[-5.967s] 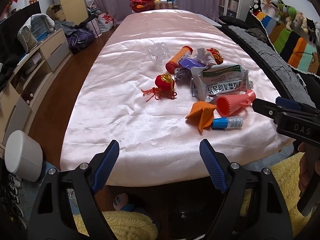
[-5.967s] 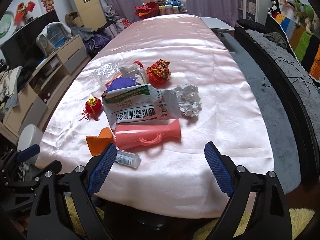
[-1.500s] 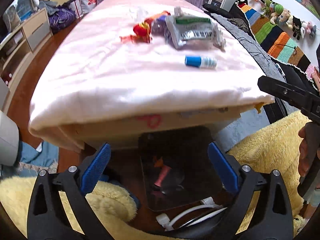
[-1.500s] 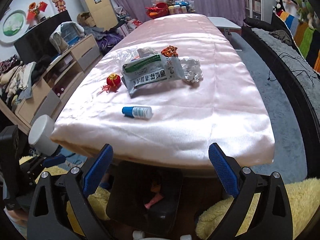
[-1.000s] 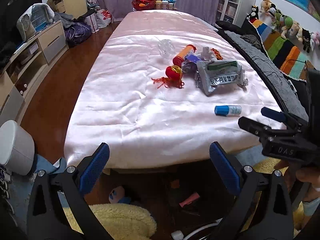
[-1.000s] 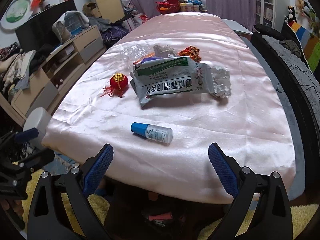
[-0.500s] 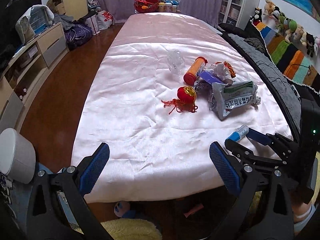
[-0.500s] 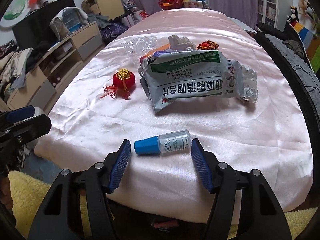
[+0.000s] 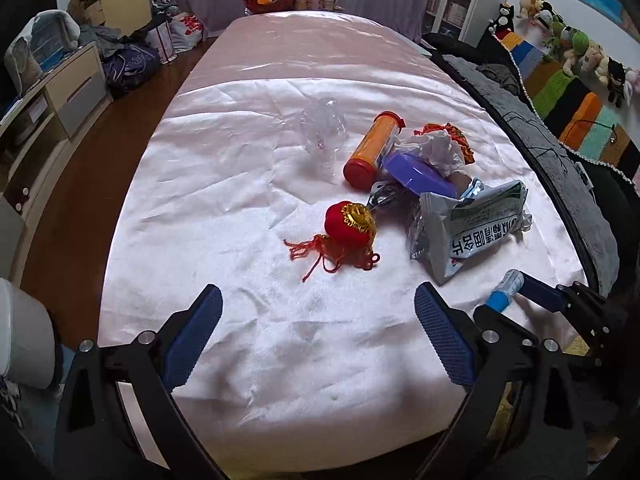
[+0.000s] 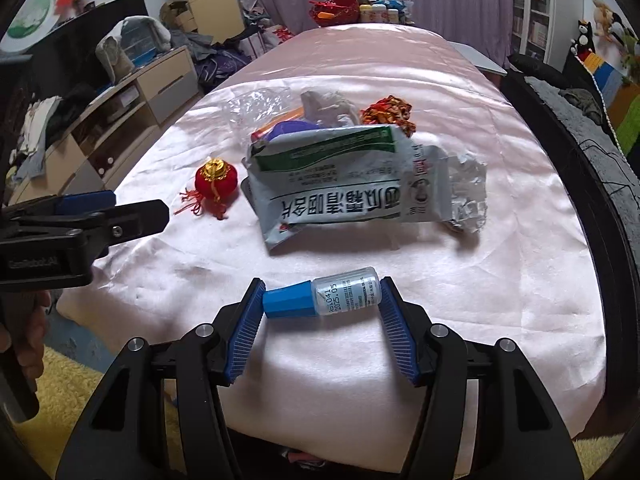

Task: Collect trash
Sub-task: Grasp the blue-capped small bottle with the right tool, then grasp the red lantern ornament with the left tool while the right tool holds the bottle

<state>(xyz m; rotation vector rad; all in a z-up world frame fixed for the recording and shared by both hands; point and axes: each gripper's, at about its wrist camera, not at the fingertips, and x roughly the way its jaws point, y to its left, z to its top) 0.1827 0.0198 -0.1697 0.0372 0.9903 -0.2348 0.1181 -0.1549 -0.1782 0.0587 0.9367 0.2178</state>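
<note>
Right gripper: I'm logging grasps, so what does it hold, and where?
The right gripper is closing endwise on the small bottle, at its blue cap and base.

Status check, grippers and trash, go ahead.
Right gripper closing, pads touching small bottle end to end. Left gripper closing, nothing between. Red ornament ahead; nothing blocking.

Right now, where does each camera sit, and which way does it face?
Left wrist: on the left gripper, facing down the pink table at the red ornament; jaws closing on nothing.
Right wrist: on the right gripper, facing the small bottle between its closing fingers; a hand shows at left.
Both show the ornament, the silver packet and each other's gripper.
</note>
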